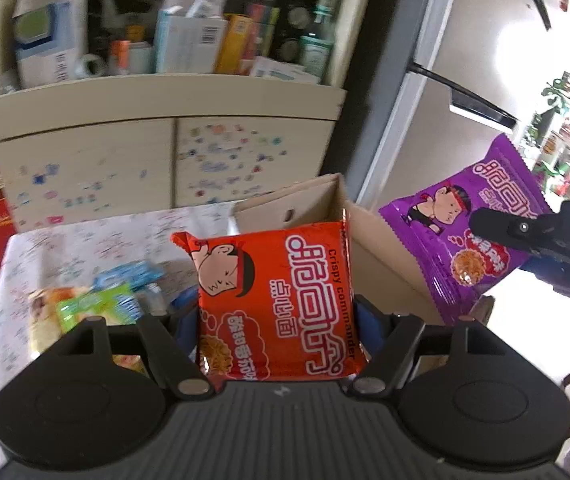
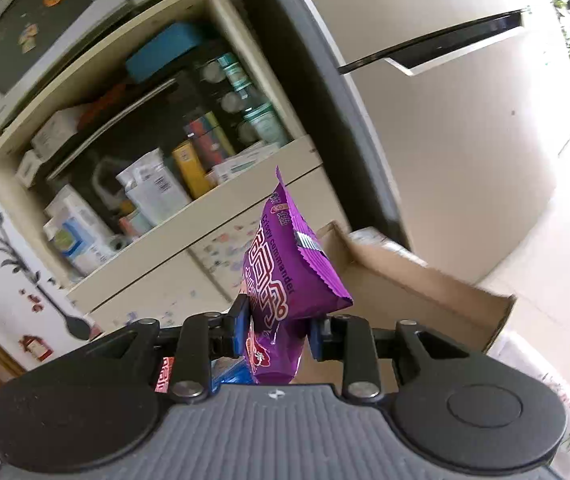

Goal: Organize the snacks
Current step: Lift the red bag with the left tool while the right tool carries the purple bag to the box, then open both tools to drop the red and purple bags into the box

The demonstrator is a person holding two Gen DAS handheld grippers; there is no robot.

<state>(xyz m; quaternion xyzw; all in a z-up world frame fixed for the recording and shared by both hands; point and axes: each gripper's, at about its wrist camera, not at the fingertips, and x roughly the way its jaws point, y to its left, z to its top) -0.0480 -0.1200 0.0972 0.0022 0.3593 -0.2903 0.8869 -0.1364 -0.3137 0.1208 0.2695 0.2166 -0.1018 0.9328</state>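
Snack packets, orange (image 1: 281, 304) and purple (image 2: 285, 280), sit clamped in left (image 1: 277, 320) and right hand-held gripper (image 2: 273, 332), lower ends hidden.

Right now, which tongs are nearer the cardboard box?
Left. The left tongs, shut on the red packet, sit just in front of the cardboard box; the right tongs hold the purple packet off its far side.
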